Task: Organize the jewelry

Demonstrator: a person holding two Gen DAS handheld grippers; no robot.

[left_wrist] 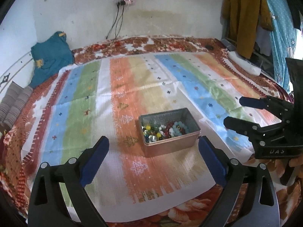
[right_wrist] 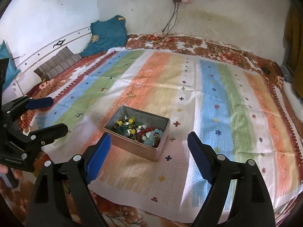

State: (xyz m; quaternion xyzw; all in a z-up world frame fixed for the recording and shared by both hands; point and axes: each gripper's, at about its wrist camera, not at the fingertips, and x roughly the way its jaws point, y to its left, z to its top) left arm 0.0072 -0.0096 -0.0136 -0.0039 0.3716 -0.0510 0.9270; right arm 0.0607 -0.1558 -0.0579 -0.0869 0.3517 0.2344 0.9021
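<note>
An open metal tin (left_wrist: 169,130) sits on a striped cloth (left_wrist: 117,87) spread over a bed (left_wrist: 170,43), roughly midway across the cloth and nearer its front edge than the wall side. The tin is rectangular, silvery inside and pinkish on its outer walls, with no lid on it, and it holds a heap of jewelry (left_wrist: 164,130): yellow, green and clear beads toward one end, dark red, white and pale blue beads toward the other. The left tool (left_wrist: 153,147) hangs above the cloth with its blue-padded jaws spread wide, nothing between them, the tin lying just beyond and between the tips. The right tool (right_wrist: 148,143) is likewise spread wide and empty, with the tin just ahead of its left pad. In the left wrist view the right tool appears at the right edge, and its black body carries raised letters reading "DAS"; no other writing on it can be made out. In the right wrist view the left tool shows at the left edge, with small lettering on its body too blurred to read. The tin bears no legible label. Behind the bed, a wall socket (left_wrist: 125,0) with small red lights feeds two dark cables (left_wrist: 117,22) down to the bedding, and a teal garment (left_wrist: 51,56) lies at the far left corner.
</note>
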